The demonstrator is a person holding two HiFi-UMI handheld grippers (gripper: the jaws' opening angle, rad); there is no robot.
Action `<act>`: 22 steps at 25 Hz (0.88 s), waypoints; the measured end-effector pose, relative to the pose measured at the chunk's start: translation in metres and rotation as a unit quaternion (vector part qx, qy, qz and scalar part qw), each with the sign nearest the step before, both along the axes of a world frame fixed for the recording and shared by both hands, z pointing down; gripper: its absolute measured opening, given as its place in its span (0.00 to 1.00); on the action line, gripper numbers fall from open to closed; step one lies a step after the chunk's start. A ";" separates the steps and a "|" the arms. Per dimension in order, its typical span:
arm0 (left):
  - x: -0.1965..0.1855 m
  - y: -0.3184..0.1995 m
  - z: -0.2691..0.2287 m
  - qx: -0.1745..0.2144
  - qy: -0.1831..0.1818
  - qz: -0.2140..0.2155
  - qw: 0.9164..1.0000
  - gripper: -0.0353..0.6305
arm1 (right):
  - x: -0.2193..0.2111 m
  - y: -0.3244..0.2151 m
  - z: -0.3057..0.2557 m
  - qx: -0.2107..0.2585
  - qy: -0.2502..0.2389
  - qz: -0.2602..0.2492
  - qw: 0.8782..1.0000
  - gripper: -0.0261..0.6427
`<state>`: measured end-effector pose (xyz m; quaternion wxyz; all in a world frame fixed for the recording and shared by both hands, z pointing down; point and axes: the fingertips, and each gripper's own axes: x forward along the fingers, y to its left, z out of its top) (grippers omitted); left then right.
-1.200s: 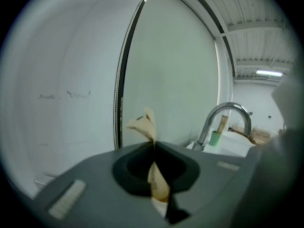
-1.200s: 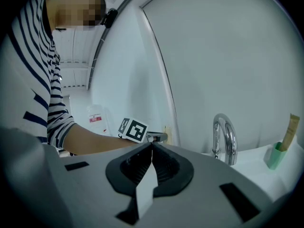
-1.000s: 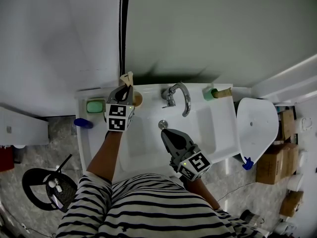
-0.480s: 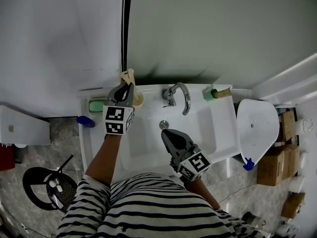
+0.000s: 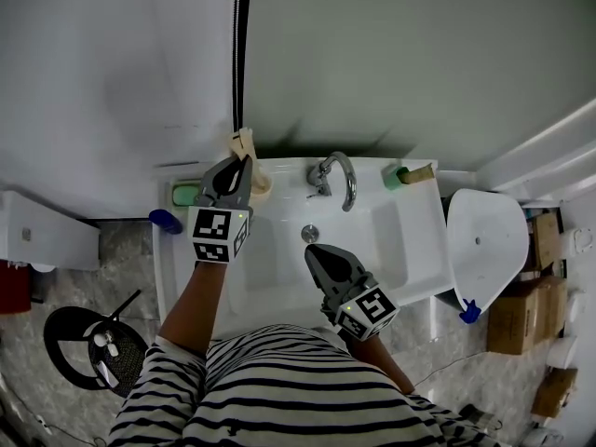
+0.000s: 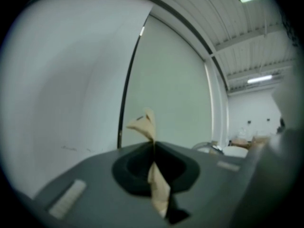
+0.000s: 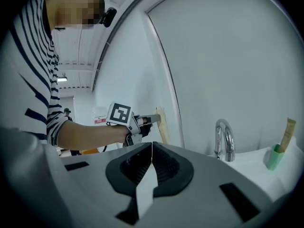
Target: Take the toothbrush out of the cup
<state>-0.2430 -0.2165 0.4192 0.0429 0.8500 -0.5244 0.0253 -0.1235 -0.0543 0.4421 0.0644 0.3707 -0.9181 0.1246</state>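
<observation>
Left tool [image 5: 240,163] clamps toothbrush [image 5: 244,143] by handle, above cup [image 5: 264,184] on sink [image 5: 391,240] ledge. We cannot tell whether lower end clears cup. Right tool [image 5: 317,252] closed, empty. We judge toothbrush light, stiff, thin. Hold handle firmly, draw straight up.

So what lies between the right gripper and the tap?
In the head view, only the round metal drain sits between the shut right gripper and the tap; the rest is bare white basin.
</observation>
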 end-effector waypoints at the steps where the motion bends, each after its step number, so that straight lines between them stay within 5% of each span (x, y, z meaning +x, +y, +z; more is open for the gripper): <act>1: 0.000 0.003 -0.003 0.003 0.000 0.000 1.000 0.07 | 0.001 0.001 0.000 0.000 0.000 -0.001 1.000 0.05; 22: 0.019 0.056 -0.047 0.050 -0.004 -0.042 0.998 0.07 | 0.040 0.019 -0.008 0.009 -0.014 -0.033 0.999 0.05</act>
